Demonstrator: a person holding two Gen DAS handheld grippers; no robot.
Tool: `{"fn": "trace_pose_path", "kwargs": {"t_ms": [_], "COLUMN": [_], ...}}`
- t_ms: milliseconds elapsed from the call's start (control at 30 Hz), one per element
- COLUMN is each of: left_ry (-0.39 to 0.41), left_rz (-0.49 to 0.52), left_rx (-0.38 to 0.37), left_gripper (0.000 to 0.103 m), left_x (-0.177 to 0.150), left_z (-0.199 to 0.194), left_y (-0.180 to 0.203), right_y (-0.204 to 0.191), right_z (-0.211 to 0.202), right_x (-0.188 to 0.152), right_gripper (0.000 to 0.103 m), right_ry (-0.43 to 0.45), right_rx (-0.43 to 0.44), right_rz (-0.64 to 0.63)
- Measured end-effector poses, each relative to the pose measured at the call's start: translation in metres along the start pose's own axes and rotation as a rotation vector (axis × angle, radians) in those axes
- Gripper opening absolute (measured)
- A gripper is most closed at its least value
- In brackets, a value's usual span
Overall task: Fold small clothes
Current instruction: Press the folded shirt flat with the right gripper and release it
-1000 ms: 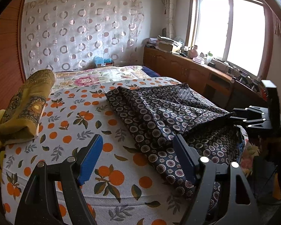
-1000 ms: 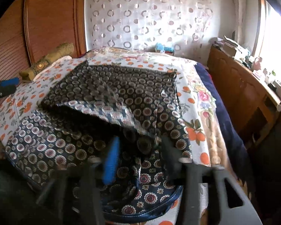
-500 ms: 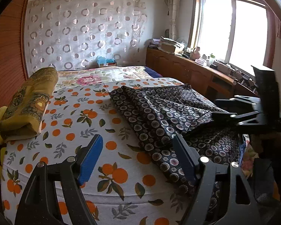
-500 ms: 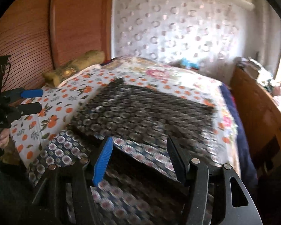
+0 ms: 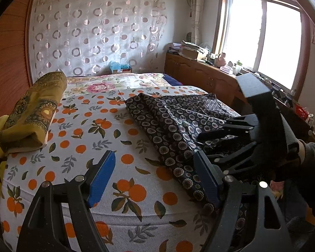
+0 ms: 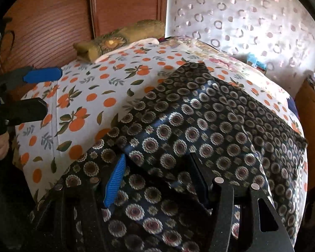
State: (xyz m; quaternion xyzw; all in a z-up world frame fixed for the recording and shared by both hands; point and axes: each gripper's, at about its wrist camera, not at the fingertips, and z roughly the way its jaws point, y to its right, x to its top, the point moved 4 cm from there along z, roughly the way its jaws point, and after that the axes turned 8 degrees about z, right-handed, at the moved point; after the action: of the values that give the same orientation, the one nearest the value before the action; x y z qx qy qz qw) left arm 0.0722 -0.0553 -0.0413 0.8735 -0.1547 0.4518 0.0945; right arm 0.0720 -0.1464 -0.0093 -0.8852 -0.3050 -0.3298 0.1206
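Observation:
A dark navy garment with round flower prints (image 5: pixel 174 119) lies partly folded on the right half of the bed, its near end hanging over the edge. It also shows in the right wrist view (image 6: pixel 210 126). My left gripper (image 5: pixel 155 178) is open and empty above the orange-print sheet (image 5: pixel 90 130), left of the garment. My right gripper (image 6: pixel 157 180) is open, low over the garment's near folded edge, with cloth lying between its fingers. It shows from the side in the left wrist view (image 5: pixel 224 130).
A rolled olive-gold pillow (image 5: pixel 33 109) lies at the bed's left against the wooden headboard (image 5: pixel 4 67). A wooden cabinet (image 5: pixel 201 75) with clutter runs under the window on the right. A dotted curtain (image 5: pixel 98 35) hangs behind the bed.
My right gripper swung left and came down onto the garment's near fold. The left gripper shifted slightly and stayed open over the sheet.

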Motion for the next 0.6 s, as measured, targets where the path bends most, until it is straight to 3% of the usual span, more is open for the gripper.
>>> {"fn": "trace_pose_path", "kwargs": {"t_ms": [200,267,300,333,400,600], "left_ry": [-0.003,-0.004,-0.004,-0.005,-0.005,-0.009], "left_rz": [-0.002,-0.002,-0.002,-0.004,-0.004,-0.007], "left_rx": [-0.005,-0.006,-0.007,-0.007,-0.008,-0.012], "left_gripper": [0.078,0.078,0.078,0.078,0.078,0.078], "left_x": [-0.003,-0.004,-0.004,-0.005,-0.005,-0.007], "left_z": [0.001,0.001,0.001,0.001,0.001,0.001], "left_y": [0.002,0.002,0.002,0.002,0.002,0.002], "right_y": [0.002,0.001,0.002,0.005,0.013,0.072], "right_z": [0.022,0.025,0.022,0.019,0.008,-0.023], "right_x": [0.007,0.010,0.008,0.010,0.015,0.044], "right_gripper": [0.061,0.039,0.018,0.009,0.007,0.007], "right_ry": [-0.015,-0.006,0.000,0.009,0.058,0.183], "right_rx": [0.006,-0.010,-0.021,-0.008,0.016,-0.072], "right_rz": [-0.011,-0.008,-0.004,0.015,0.063,0.203]}}
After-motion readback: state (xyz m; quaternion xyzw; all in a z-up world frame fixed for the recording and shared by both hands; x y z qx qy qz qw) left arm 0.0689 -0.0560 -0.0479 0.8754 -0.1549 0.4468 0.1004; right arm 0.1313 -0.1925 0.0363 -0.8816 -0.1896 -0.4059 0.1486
